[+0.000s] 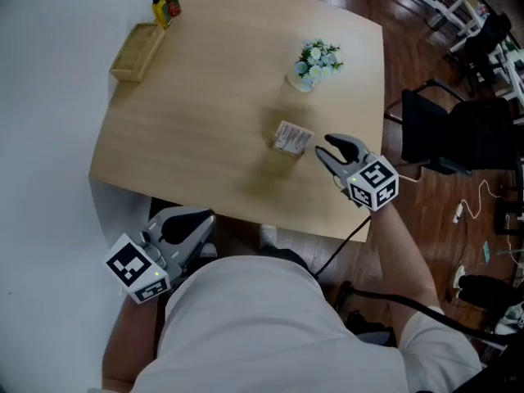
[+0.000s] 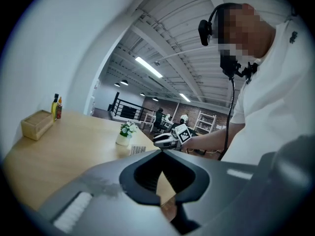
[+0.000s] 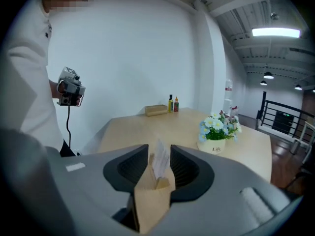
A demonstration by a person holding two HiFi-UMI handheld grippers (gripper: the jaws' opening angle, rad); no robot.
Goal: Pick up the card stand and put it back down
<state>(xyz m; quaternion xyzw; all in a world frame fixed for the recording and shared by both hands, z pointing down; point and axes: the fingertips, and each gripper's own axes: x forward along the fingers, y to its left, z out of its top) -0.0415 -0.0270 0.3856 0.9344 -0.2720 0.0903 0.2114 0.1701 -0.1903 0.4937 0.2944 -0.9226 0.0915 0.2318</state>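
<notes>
**Card stand down on the worktop, right tongs wide**

Your right tongs (image 1: 322, 147) stand wide apart; the card stand (image 1: 292, 137) sits upright on the worktop (image 1: 196, 121), in line with their gap and just off the tips; neither pad presses on it; it lies toward the worktop's near right side, with the flower pot (image 1: 315, 62) beyond it; your left tongs (image 1: 209, 217) hang below the near edge by your body, tips together with nothing between them; a wooden box (image 1: 137, 51) and two bottles (image 1: 164, 5) sit at the far left corner.
</notes>
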